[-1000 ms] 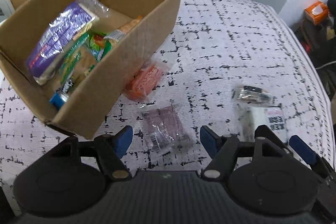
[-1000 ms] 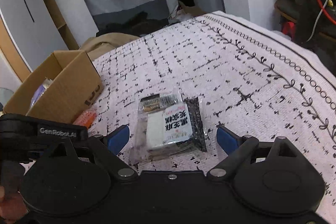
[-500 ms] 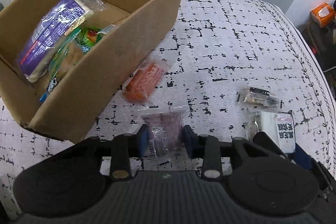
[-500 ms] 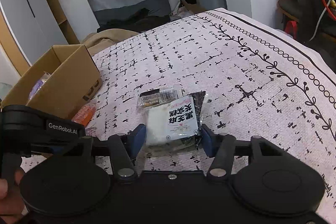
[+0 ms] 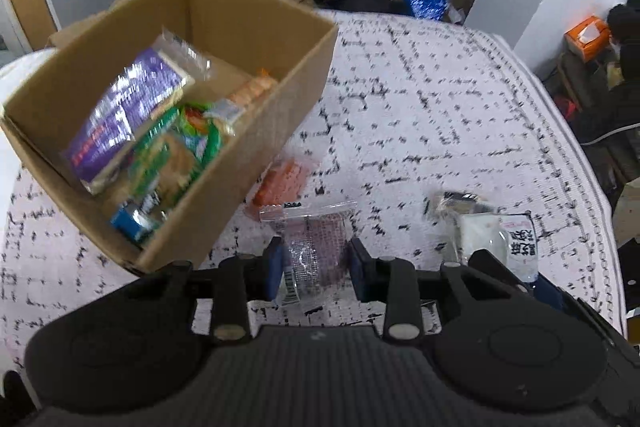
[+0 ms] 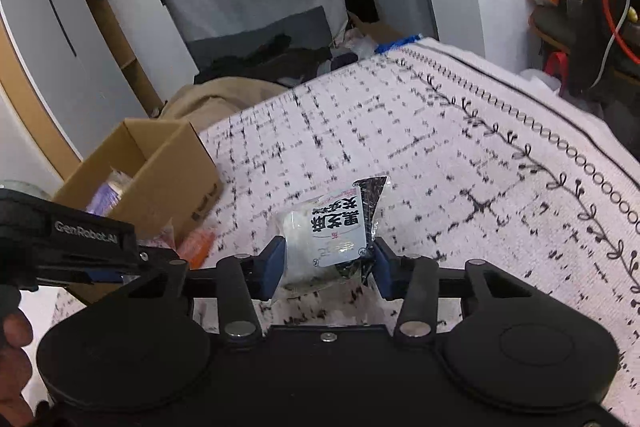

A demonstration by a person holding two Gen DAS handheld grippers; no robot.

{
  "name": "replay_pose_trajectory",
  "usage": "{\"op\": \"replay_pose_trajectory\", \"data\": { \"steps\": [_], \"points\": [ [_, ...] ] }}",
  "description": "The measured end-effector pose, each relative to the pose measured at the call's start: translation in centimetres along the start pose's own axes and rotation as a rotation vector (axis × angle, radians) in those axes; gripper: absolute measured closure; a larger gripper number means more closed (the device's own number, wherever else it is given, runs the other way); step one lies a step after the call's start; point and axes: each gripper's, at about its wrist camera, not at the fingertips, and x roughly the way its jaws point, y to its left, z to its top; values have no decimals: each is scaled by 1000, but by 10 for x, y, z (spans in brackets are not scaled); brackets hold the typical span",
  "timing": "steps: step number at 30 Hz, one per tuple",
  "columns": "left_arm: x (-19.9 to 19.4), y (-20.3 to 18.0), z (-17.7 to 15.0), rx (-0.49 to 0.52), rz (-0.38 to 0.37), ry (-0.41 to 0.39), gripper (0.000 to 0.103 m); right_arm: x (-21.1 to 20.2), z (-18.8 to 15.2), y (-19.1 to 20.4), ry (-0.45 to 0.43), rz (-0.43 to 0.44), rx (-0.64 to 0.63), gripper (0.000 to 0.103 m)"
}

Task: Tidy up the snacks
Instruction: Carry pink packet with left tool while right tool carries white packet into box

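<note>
Several packets already lie in the cardboard box, both tongs pinch the next two (left tongs the purple packet, right tongs the white packet), while an orange packet and a small dark packet wait on the patterned cloth

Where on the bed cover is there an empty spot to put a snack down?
The cover is bare on the wide stretch between the cardboard box and the vine border. It is crowded close to the box's near side: the orange packet lies there, with a small dark packet further right. The box itself is already well filled.
</note>
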Motion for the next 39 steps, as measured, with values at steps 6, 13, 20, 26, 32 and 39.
{"op": "replay_pose_trajectory", "data": {
  "steps": [6,13,20,26,32,39],
  "points": [
    [-25,4,15,8,-20,-37,70,-13,7,5,-24,13,20,59],
    [-49,20,30,-10,-43,-56,70,-31,23,19,-91,60,70,59],
    [-63,43,48,-55,-80,-62,70,-32,37,47,-91,58,70,59],
    [-68,59,63,-63,-92,-67,70,-28,47,73,-90,54,67,59],
    [-70,76,83,-78,-121,-68,70,-21,57,94,-77,43,61,58],
    [-63,96,105,-103,-142,-71,70,-11,68,122,-61,47,40,58]
  ]
}}
